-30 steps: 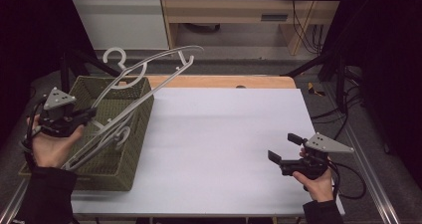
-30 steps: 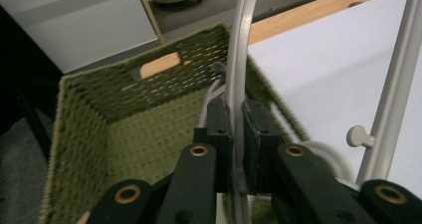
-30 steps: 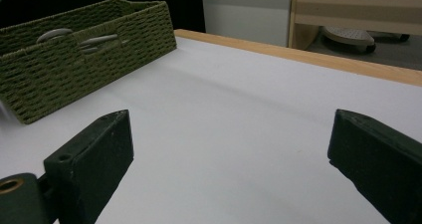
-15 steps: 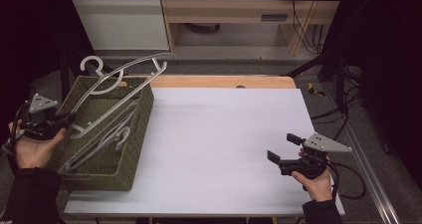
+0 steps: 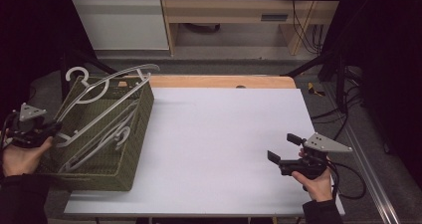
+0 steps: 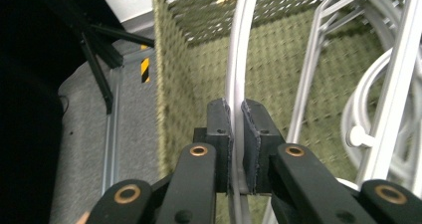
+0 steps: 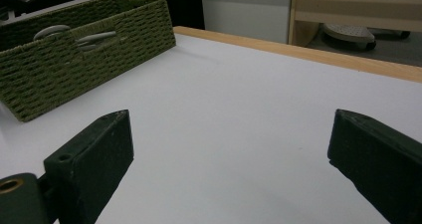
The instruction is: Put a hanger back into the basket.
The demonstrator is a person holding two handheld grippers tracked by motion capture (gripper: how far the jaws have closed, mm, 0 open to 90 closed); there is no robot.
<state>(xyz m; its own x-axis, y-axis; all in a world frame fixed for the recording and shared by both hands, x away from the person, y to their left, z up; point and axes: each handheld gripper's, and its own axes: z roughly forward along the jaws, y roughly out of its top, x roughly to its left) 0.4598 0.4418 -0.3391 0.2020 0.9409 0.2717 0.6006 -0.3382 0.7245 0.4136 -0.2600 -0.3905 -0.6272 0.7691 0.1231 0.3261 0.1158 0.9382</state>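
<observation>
So the left tool (image 5: 50, 129) is sitting at the left edge of the bench (image 5: 224, 134), clamped tight on the curved arm of a grey plastic hanger (image 5: 107, 82); in the left gripper view you can see the hanger (image 6: 234, 84) pinched right between the two black pads, no gap at all. That hanger is tilted up, its hook poking over the far left corner of the green woven basket (image 5: 134, 129) and its far end sticking out past the basket's far right corner. The basket (image 6: 174, 84) sits on the left side of the bench and there are a few more grey hangers (image 5: 99, 144) lying down inside it, kind of tangled. The right tool (image 5: 281, 147) is way over on the near right part of the bench, jaws spread wide with nothing in them, just white bench top (image 7: 239, 124) between them in the right gripper view, with the basket (image 7: 74, 59) off in the distance
</observation>
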